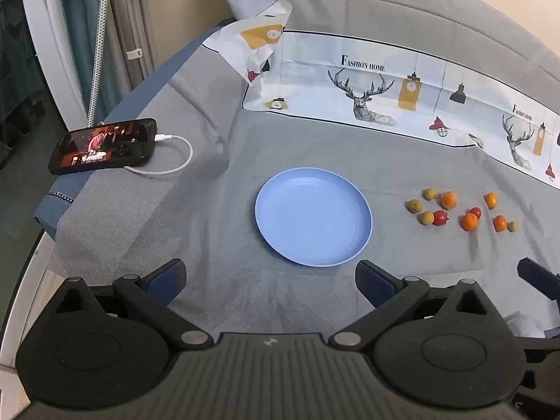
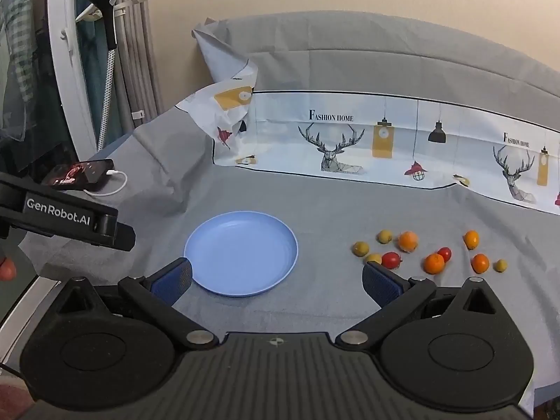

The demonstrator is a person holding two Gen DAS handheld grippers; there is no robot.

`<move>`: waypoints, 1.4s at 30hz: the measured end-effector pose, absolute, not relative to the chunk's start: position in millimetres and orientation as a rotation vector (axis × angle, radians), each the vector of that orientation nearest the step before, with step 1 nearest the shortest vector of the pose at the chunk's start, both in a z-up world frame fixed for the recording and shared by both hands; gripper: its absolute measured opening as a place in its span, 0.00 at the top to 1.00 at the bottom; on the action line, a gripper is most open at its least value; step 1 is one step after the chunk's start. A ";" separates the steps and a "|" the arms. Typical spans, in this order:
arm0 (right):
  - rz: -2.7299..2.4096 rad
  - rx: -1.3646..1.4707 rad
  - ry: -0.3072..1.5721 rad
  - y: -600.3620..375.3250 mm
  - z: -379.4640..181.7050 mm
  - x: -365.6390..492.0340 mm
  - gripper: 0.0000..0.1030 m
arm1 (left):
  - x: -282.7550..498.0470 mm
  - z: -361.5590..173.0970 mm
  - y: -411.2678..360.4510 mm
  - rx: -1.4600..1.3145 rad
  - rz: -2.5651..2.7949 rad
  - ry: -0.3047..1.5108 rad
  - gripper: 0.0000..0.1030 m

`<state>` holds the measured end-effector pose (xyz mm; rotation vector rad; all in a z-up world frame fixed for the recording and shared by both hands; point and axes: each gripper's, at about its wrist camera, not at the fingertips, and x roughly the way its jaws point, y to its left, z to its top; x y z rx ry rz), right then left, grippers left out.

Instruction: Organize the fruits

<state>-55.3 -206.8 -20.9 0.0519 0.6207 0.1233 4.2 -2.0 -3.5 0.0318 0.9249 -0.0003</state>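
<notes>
An empty light-blue plate lies on the grey cloth. To its right lie several small loose fruits: orange ones, red ones and yellow-green ones. My left gripper is open and empty, just in front of the plate's near rim. My right gripper is open and empty, near the plate's front right; its right finger stands close in front of the nearest fruits. The left gripper's side shows at the left of the right wrist view.
A phone with a white cable lies at the table's left edge. A printed cloth with deer lies along the back, crumpled up at its left end. A hose hangs at far left.
</notes>
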 end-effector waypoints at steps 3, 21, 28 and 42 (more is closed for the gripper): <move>0.128 0.045 0.616 -204.8 -19.7 -54.4 0.00 | 2.3 1.2 -10.8 0.040 0.013 0.930 0.00; 0.133 0.062 0.612 -201.1 -24.0 -55.3 0.00 | 1.4 -6.4 -17.9 0.090 0.023 0.926 0.00; 0.126 0.047 0.587 -200.3 -24.2 -56.3 0.00 | 1.6 -6.0 -19.0 0.096 0.021 0.924 0.00; 0.130 0.034 0.573 -197.1 -27.2 -57.6 0.00 | -4.0 -7.0 -22.1 0.108 0.010 0.896 0.00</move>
